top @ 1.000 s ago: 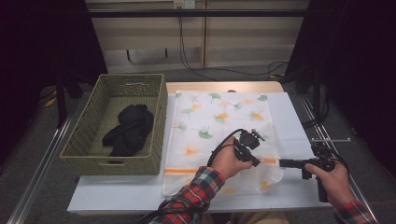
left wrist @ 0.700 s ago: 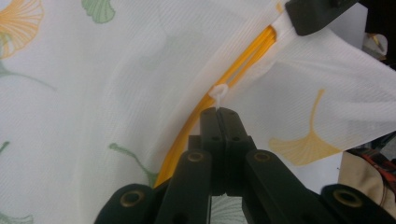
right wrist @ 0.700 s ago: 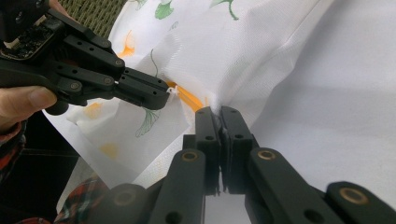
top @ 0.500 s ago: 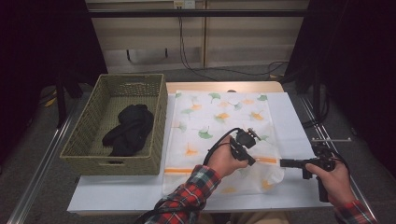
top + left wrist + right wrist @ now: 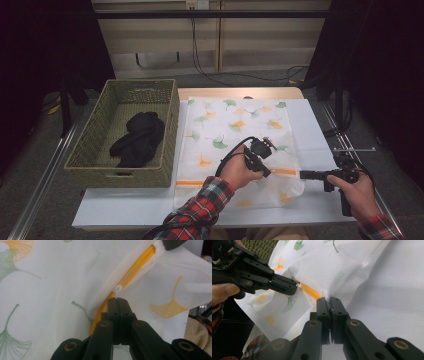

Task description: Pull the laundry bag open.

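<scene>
Dark curtains hang around my white table [image 5: 125, 210], and it sits in a dim room with cables on the floor behind it.

My left gripper [image 5: 117, 301] has its two black jaws pressed tight together. They pinch a small fold of the thin white cloth with green and orange leaf prints [image 5: 55, 285], right on its orange stripe [image 5: 135, 267]. My right gripper [image 5: 330, 301] is squeezed closed too, and it nips the same cloth at its edge, a little farther along the stripe. I think I hold two spots on one edge so the cloth lifts evenly and does not bunch up when I fold it or carry it.

Most of the cloth [image 5: 235, 130] lies flat in the middle of the table. Just the near right part is pulled up into a small tent between my two grippers.

From the high view I see the woven green-brown basket [image 5: 165, 125] just beside the cloth on the left, with a black bundle of cloth [image 5: 137, 137] lying in it. I also see my checked red sleeve [image 5: 200, 210] there. The high view is too far off to show the pinches. The two gripper views show them close up, and the right gripper view shows my left gripper [image 5: 292, 287] biting the stripe.
</scene>
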{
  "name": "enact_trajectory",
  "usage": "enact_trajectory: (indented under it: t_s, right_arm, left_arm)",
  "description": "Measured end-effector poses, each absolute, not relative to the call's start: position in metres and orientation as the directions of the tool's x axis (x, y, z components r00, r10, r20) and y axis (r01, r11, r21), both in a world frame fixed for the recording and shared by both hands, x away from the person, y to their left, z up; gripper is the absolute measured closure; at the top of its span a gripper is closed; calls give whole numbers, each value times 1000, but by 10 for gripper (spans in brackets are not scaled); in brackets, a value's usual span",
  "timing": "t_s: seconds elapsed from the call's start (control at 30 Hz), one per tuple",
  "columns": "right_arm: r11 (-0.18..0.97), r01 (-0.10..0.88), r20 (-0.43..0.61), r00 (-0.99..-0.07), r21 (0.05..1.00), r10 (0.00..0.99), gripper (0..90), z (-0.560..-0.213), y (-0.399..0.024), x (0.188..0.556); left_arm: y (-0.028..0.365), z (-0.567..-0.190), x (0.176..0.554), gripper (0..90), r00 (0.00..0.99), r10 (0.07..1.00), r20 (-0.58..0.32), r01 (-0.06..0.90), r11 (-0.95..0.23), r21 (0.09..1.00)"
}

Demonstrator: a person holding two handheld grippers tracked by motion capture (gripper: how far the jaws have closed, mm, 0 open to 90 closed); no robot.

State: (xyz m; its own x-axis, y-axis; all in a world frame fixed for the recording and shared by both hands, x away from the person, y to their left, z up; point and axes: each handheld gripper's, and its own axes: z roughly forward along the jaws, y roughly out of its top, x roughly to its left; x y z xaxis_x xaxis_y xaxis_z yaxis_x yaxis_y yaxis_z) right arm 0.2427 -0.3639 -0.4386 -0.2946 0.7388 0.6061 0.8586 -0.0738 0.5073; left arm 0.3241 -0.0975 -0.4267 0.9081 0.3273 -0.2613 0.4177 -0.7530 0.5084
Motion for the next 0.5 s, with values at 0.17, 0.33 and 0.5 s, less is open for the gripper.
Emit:
enact_trajectory:
  t_s: [0.17, 0.33, 0.5]
  right_arm:
    - [-71, 862, 610, -294, 502, 736, 873, -438, -364, 242]
    - [-77, 862, 610, -289, 502, 738, 873, -438, -364, 242]
    - [-70, 861, 607, -295, 503, 738, 873, -439, -364, 242]
  left_arm:
    - [-96, -426, 326, 900, 914, 314, -257, 404, -767, 498]
    - [-97, -426, 324, 900, 918, 311, -246, 395, -768, 503]
    - [-96, -425, 324, 900, 930, 291, -223, 366, -788, 495]
